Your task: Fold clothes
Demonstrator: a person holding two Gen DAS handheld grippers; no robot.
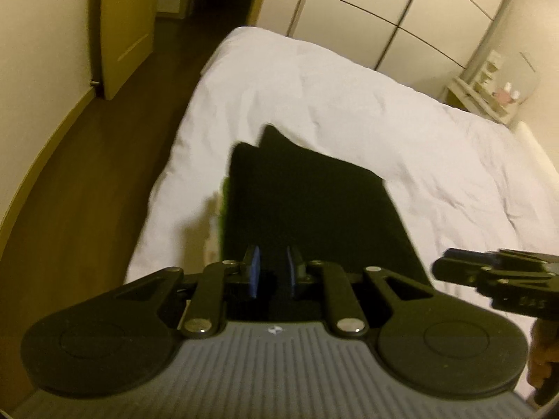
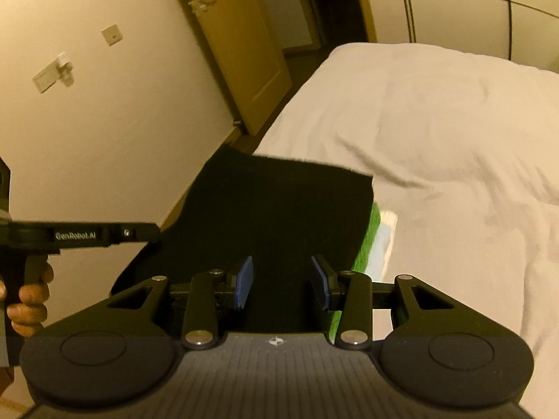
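A: Where is the black garment now?

B: It is over the near corner of the bed, which has a white cover. It looks folded flat, with straight edges, and both hand-held grippers are at its near edge. Under the garment, at its side, a green and pale thing shows a little. I cannot tell what it is.

A: What is the state of the left hand-held gripper?

B: Its blue pads stand close together, and the black cloth is between them. So it is closed on the black garment.

A: And the right hand-held gripper?

B: Its jaws are partly apart. The black garment lies between the blue pads, but both pads look clear of the cloth. I would say it is not gripping.

A: Do the two grippers see each other?

B: Yes. In the left wrist view the right hand-held gripper comes in at the right of the garment, with a hand on its handle. In the right wrist view the left one is at the left of the garment, and fingers hold its handle.

A: What is around the bed?

B: Beyond the bed stands a pale wardrobe. At the left of the bed there is dark floor and an open wooden door. The pictures are a little blurred.
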